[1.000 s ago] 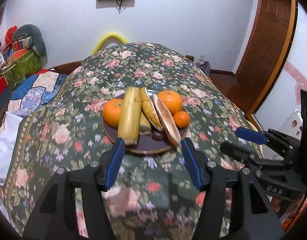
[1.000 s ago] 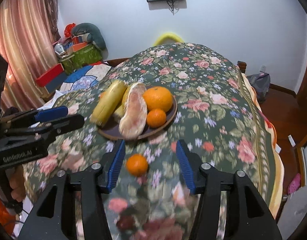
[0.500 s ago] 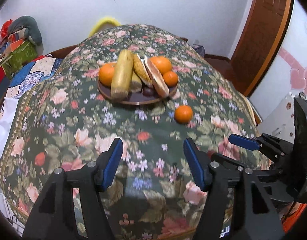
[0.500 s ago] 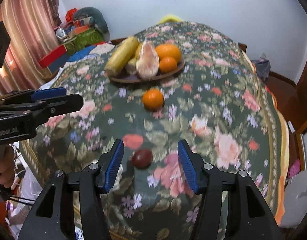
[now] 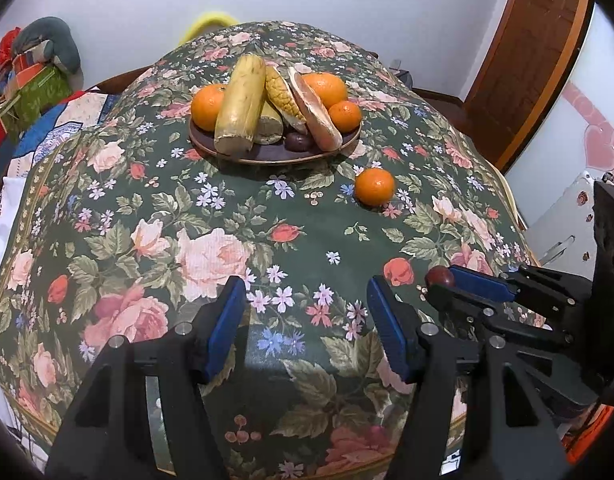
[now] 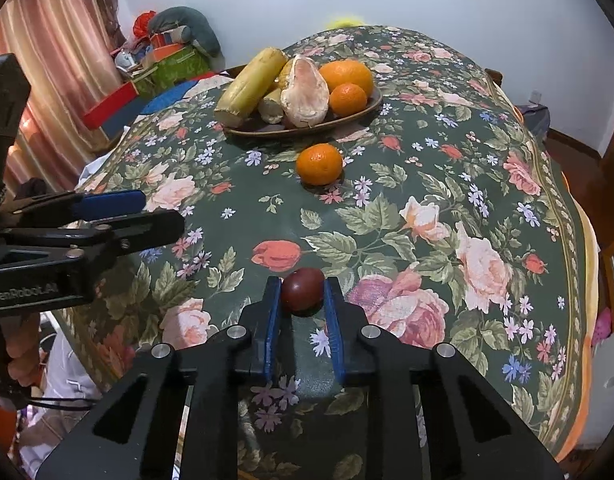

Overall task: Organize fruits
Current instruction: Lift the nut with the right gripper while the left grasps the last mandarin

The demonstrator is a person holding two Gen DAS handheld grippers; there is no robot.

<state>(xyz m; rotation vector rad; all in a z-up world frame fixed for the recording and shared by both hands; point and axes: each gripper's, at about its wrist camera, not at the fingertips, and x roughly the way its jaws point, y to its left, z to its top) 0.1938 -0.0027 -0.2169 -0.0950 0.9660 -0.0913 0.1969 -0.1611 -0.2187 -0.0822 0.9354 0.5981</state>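
The right tool [image 6: 303, 300] has just closed and clamps a dark red fruit [image 6: 302, 289] on the floral surface [image 6: 407, 200]. The left tool [image 5: 307, 312] hangs half open over bare cloth, holding nothing.

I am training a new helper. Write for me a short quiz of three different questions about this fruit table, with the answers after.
1. True or false: the right gripper is shut on the small dark red fruit.
2. Which fruit lies alone on the floral tablecloth, outside the brown plate? A) a banana B) a mandarin C) a pear
3. Fill in: the left gripper is ____ and holds nothing.

Key
1. True: both blue pads press on its sides.
2. B: the mandarin sits on the cloth near the plate, not touching it.
3. Open: only cloth shows between its fingers.
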